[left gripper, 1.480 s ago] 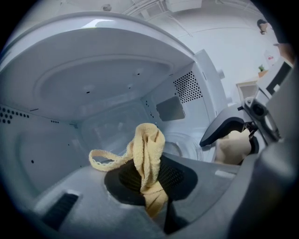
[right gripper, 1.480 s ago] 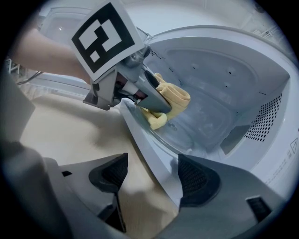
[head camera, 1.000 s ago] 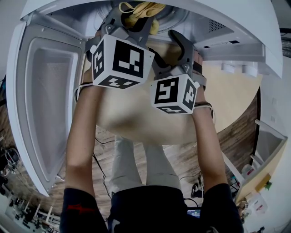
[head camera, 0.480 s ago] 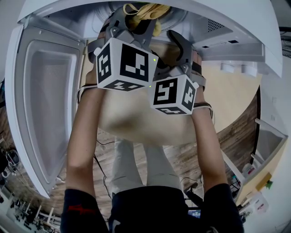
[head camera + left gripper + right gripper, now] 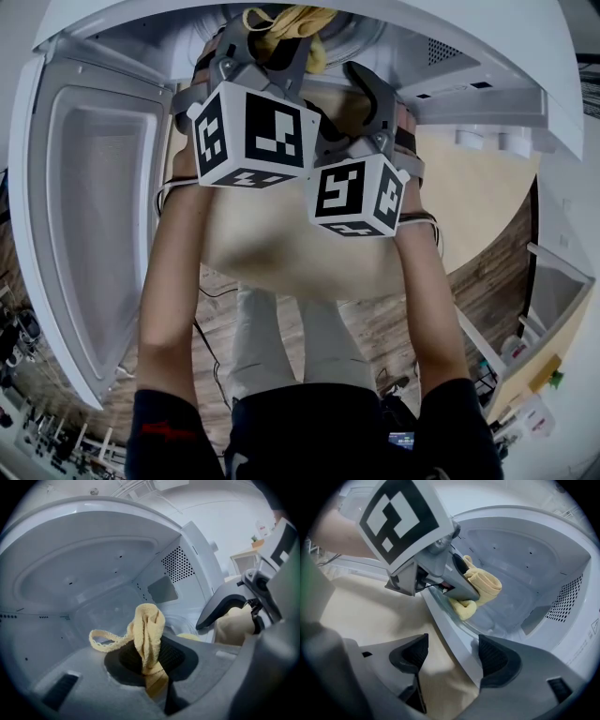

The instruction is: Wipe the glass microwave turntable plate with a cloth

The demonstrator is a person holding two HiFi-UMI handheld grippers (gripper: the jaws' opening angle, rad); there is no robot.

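**Cloth meets the turntable inside the microwave [image 5: 534, 541]**
Right tongs [image 5: 452, 656] gape wide, empty, at the cavity's front lip. Beyond, left tongs [image 5: 152, 667] pinch the yellow cloth [image 5: 149, 627] at the glass plate [image 5: 487, 620]'s near edge. Pressing hard there could tip the plate off its seat.

In my head view, the left gripper [image 5: 265, 45] covers most of the yellow cloth [image 5: 286, 17], and the top of the microwave [image 5: 487, 66] runs off frame.
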